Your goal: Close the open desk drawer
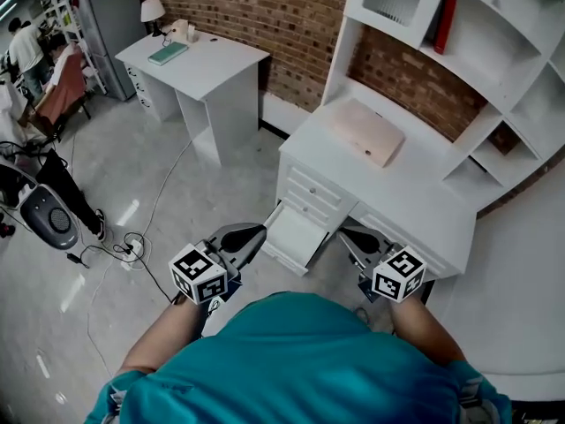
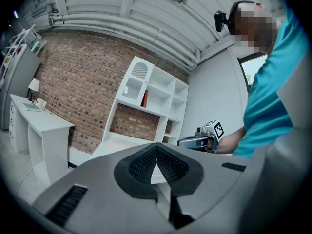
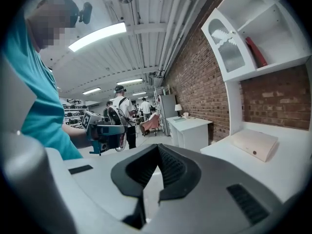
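In the head view, the white desk has one drawer pulled out towards me, showing nothing inside. My left gripper hovers just left of the drawer's front corner, jaws shut and empty. My right gripper hangs just right of the drawer, also shut and empty. Neither touches the drawer. In the left gripper view the black pads meet at their tips. The right gripper view shows its pads closed the same way.
A beige box lies on the desktop under a white hutch with a red book. A second white desk with a lamp stands at the back left. Cables trail on the floor; people are at far left.
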Demonstrator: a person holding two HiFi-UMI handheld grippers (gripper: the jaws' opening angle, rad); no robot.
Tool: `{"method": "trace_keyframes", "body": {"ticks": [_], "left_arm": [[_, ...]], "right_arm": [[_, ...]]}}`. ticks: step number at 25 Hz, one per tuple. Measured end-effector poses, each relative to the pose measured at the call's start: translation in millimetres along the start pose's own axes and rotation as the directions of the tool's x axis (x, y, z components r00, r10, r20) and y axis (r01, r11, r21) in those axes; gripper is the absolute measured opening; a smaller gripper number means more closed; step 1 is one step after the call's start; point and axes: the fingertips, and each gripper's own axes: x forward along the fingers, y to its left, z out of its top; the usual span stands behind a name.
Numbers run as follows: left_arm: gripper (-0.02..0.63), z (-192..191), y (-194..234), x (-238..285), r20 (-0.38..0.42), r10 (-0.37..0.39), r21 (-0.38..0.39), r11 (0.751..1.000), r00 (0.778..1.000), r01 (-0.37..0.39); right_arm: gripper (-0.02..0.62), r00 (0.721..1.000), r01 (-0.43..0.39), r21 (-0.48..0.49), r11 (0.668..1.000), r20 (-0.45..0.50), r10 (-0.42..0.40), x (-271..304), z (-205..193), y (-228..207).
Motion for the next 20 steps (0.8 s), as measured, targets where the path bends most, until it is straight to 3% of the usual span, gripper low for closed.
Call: {"method": "trace_keyframes", "body": {"ticks": [6, 10, 13, 20], "left_arm": [[0.015, -24, -28, 66, 0.040, 0.147, 0.019, 0.989, 0.988, -0.148], [0.015, -49, -47, 113, 0.100, 0.268, -0.050, 0.963, 0.958, -0.264], [0.015, -62, -57, 143, 0.096, 0.325, -0.116, 0.942, 0.941, -0.314], [0.015, -87, -45, 144, 0.043, 0.361, -0.083, 0.931, 0.932, -0.356]], "right_arm": [[0.021, 0.987, -0.159, -0.064, 0.985, -0.022, 0.158, -34, -15, -67], [0.021, 0.969, -0.245, -0.081, 0.966, -0.064, 0.240, -63, -39, -116], [0.021, 0.960, -0.274, -0.078, 0.959, -0.076, 0.268, -79, -47, -148], [0.021, 0.965, -0.259, -0.026, 0.965, -0.049, 0.258, -54, -74, -162]]}}
